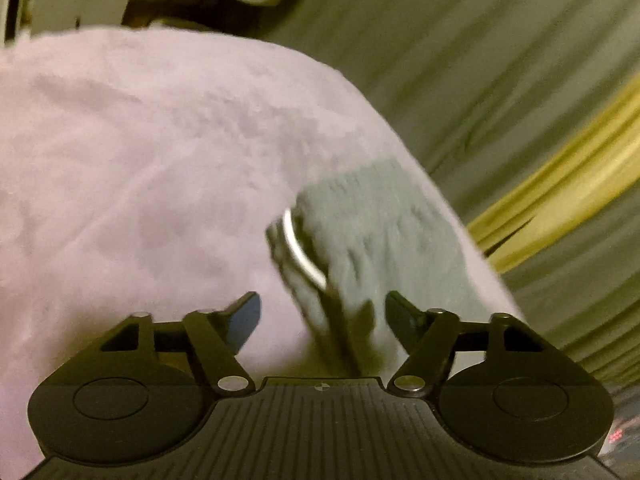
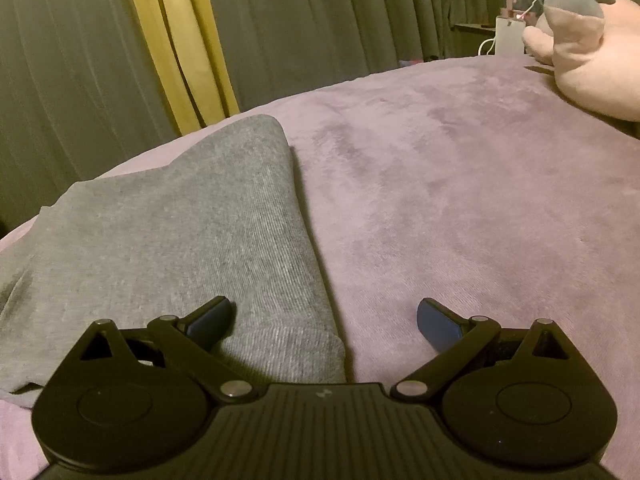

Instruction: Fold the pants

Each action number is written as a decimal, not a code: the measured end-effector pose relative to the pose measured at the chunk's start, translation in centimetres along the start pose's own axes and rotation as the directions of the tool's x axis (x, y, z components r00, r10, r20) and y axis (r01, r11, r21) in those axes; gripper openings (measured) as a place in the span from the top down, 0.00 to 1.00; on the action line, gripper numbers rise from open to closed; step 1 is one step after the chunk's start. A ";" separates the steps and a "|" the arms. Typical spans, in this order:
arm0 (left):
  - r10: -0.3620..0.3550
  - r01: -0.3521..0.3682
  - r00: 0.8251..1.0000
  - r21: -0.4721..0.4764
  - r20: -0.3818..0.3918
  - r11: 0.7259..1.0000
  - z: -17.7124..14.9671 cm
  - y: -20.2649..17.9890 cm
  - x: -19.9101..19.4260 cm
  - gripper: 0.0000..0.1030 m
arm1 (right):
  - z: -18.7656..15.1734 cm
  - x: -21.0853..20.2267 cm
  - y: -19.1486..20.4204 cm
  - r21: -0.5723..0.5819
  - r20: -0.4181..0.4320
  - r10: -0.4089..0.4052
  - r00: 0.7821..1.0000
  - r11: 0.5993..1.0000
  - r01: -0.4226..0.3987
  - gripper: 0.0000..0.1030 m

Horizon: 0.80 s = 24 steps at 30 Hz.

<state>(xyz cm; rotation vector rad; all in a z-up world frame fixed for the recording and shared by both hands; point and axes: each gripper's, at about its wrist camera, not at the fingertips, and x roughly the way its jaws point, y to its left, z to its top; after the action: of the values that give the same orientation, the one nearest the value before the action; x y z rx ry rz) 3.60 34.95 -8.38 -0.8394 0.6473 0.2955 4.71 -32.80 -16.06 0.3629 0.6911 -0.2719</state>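
The left gripper [image 1: 322, 312] stands open, nothing between its jaws. The grey pants [image 2: 168, 240] lie folded near the left edge of the purple blanket [image 2: 460, 200]: soft, light, limp knit, best pinched at the ribbed cuff. The right gripper [image 2: 324, 320] straddles that cuff, jaws apart.

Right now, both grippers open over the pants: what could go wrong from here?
1. The right gripper straddles the folded edge of the grey pants; closing here could pinch the purple blanket along with them.
2. The left wrist view is blurred, and the left gripper grips nothing, so its next grasp on the pants may land off target.
3. The pants lie near the blanket's edge by the curtain; a tug might drag them off.
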 end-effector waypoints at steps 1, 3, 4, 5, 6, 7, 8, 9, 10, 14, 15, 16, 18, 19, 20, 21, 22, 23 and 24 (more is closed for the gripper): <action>-0.038 0.038 0.999 -0.047 -0.009 0.998 0.8 0.7 0.5 0.30 | 0.0 0.0 0.1 -0.001 0.001 -0.003 1.000 1.000 0.003 0.04; -0.062 0.061 0.998 -0.108 -0.006 0.992 1.9 1.3 1.0 0.30 | -0.1 0.1 0.2 -0.008 0.004 -0.013 1.000 1.000 0.013 0.04; -0.061 0.061 0.998 -0.122 -0.003 0.991 2.3 1.2 1.3 0.30 | -0.1 0.1 0.3 -0.012 0.006 -0.017 1.000 1.000 0.017 0.04; -0.065 0.064 0.998 -0.126 -0.002 0.990 2.6 1.3 1.5 0.31 | -0.1 0.1 0.4 -0.014 0.007 -0.020 1.000 1.000 0.020 0.04; -0.072 0.072 0.997 -0.119 -0.002 0.990 2.8 1.3 1.8 0.32 | -0.2 0.1 0.4 -0.016 0.008 -0.021 1.000 1.000 0.021 0.04; -0.076 0.075 0.997 -0.105 -0.005 0.992 2.9 1.1 2.2 0.33 | -0.2 0.1 0.4 -0.016 0.010 -0.022 1.000 1.000 0.022 0.04; -0.077 0.077 0.997 -0.096 -0.005 0.992 3.1 0.8 2.5 0.36 | -0.2 0.1 0.4 -0.017 0.011 -0.023 1.000 1.000 0.023 0.04; -0.094 0.092 0.996 -0.095 -0.011 0.991 3.1 0.7 2.7 0.39 | -0.2 0.2 0.4 -0.018 0.014 -0.025 1.000 1.000 0.025 0.04; -0.104 0.102 0.994 -0.095 -0.013 0.990 2.9 0.6 2.8 0.39 | -0.3 0.2 0.4 -0.020 0.016 -0.026 1.000 0.999 0.027 0.04; -0.121 0.121 0.993 -0.090 0.007 0.989 2.7 0.3 3.0 0.48 | -0.3 0.2 0.5 -0.025 0.020 -0.029 0.999 0.999 0.029 0.04; -0.138 0.138 0.990 -0.098 0.004 0.986 2.7 0.3 3.2 0.48 | -0.3 0.2 0.4 -0.024 0.020 -0.028 0.999 0.999 0.029 0.04; -0.158 0.155 0.987 -0.113 -0.014 0.981 2.7 0.5 3.5 0.53 | -0.2 0.3 0.4 -0.025 0.020 -0.028 0.999 0.999 0.029 0.04; -0.181 0.171 0.982 -0.154 -0.057 0.973 2.5 0.8 4.3 0.59 | -0.2 0.3 0.3 -0.027 0.022 -0.028 0.999 0.999 0.028 0.04; -0.183 0.173 0.982 -0.163 -0.054 0.971 2.3 0.9 4.5 0.62 | -0.2 0.3 0.4 -0.027 0.022 -0.028 0.999 0.999 0.029 0.04; -0.193 0.183 0.980 -0.171 -0.048 0.968 2.2 1.0 4.4 0.62 | -0.2 0.3 0.4 -0.027 0.021 -0.028 0.999 0.999 0.029 0.04; -0.218 0.206 0.975 -0.186 -0.047 0.961 2.1 1.1 4.5 0.67 | -0.2 0.3 0.4 -0.027 0.022 -0.028 0.999 0.999 0.029 0.04; -0.262 0.246 0.964 -0.218 -0.048 0.944 1.8 1.3 4.5 0.72 | -0.2 0.3 0.4 -0.028 0.022 -0.029 0.999 0.999 0.029 0.04; -0.320 0.299 0.946 -0.246 -0.046 0.922 1.5 1.3 4.6 0.73 | -0.2 0.3 0.4 -0.028 0.023 -0.029 0.999 0.999 0.030 0.04; -0.379 0.356 0.924 -0.264 -0.041 0.896 1.2 1.2 4.6 0.74 | -0.3 0.4 0.4 -0.029 0.025 -0.030 0.999 0.999 0.031 0.04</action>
<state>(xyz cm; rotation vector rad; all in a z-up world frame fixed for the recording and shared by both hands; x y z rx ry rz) 7.11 36.63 -11.45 -1.2069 0.5272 -0.0082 4.96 -32.39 -16.42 0.3206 0.6767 -0.2945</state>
